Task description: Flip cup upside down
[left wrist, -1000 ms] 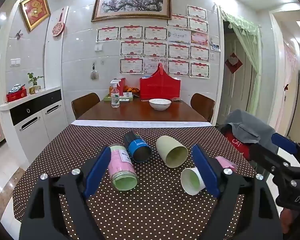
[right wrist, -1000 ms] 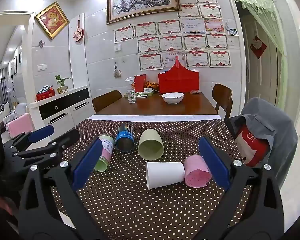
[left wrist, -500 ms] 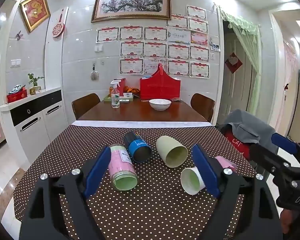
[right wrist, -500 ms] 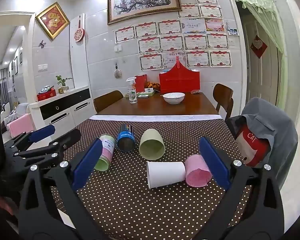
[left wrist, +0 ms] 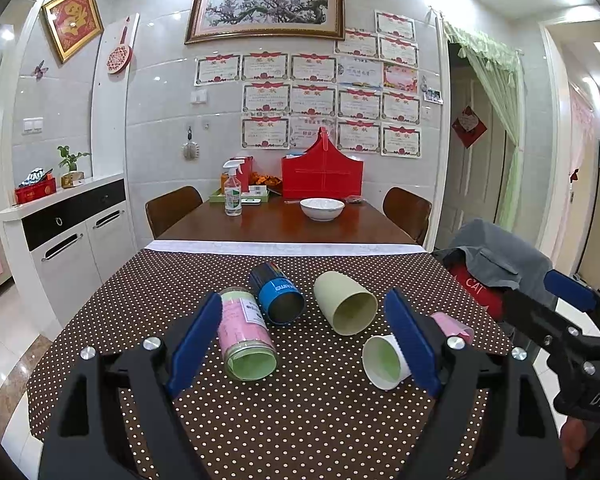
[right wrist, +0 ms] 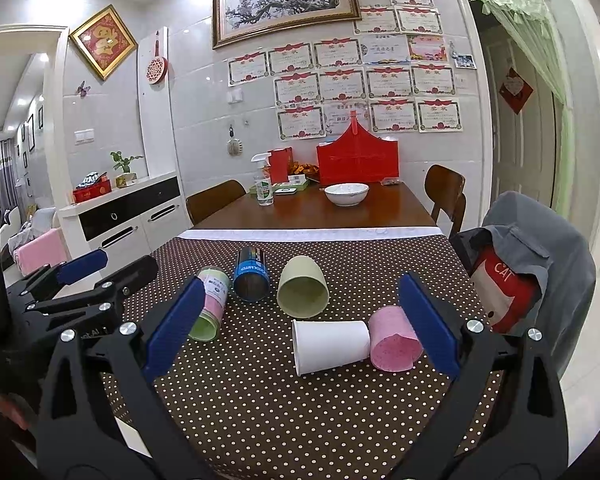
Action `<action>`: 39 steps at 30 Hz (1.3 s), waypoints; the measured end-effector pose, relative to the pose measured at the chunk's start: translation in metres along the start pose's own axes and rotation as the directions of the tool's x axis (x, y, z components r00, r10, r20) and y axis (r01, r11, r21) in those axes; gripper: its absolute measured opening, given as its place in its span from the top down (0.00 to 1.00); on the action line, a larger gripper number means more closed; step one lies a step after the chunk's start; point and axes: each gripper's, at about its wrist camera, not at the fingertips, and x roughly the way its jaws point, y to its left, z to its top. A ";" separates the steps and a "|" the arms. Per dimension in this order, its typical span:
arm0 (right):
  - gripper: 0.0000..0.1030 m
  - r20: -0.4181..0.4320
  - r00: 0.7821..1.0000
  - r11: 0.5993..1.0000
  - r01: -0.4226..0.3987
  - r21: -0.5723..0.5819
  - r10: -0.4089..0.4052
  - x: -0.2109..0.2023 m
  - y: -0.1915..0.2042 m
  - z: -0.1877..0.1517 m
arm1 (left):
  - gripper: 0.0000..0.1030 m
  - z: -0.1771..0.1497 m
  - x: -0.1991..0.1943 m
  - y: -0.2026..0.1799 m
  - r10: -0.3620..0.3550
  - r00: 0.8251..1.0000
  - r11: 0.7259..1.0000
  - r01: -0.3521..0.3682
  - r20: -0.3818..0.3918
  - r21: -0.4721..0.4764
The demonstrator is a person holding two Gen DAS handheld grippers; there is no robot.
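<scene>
Several cups lie on their sides on the polka-dot tablecloth [right wrist: 260, 400]. A pink-labelled green cup [left wrist: 246, 338], a blue can-like cup [left wrist: 278, 298], a pale green cup [left wrist: 346, 304], a white paper cup [left wrist: 382, 362] and a pink cup [left wrist: 450, 326] show in the left wrist view. The right wrist view shows the same white cup [right wrist: 330, 346], pink cup [right wrist: 392, 346], pale green cup [right wrist: 303, 292] and blue cup [right wrist: 251, 274]. My left gripper [left wrist: 306, 344] is open and empty, above the near table. My right gripper [right wrist: 300, 330] is open and empty, with the white cup between its fingers' line of sight.
A wooden dining table [left wrist: 284, 228] behind holds a white bowl [left wrist: 322, 209], a spray bottle [left wrist: 232, 190] and a red basket [left wrist: 322, 176]. A chair draped with a grey jacket [right wrist: 528, 256] stands at the right table edge. A white sideboard [left wrist: 60, 236] is at the left.
Almost nothing has changed. The right wrist view has shifted very slightly; both grippers stay open and the cups lie as before.
</scene>
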 end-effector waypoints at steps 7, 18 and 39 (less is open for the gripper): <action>0.07 0.001 1.000 1.000 0.002 0.001 -0.002 0.001 -0.001 0.000 | 0.20 -0.001 0.001 -0.002 -0.003 1.000 1.000 0.003 -0.001 0.006; 0.07 0.011 1.000 1.000 0.001 0.014 -0.001 0.000 -0.005 0.000 | 0.20 0.000 -0.001 -0.001 -0.006 1.000 1.000 0.006 0.001 0.006; 0.07 0.014 1.000 1.000 -0.002 0.013 0.002 -0.002 -0.002 -0.001 | 0.20 -0.001 -0.004 -0.004 -0.009 1.000 1.000 0.009 0.008 0.009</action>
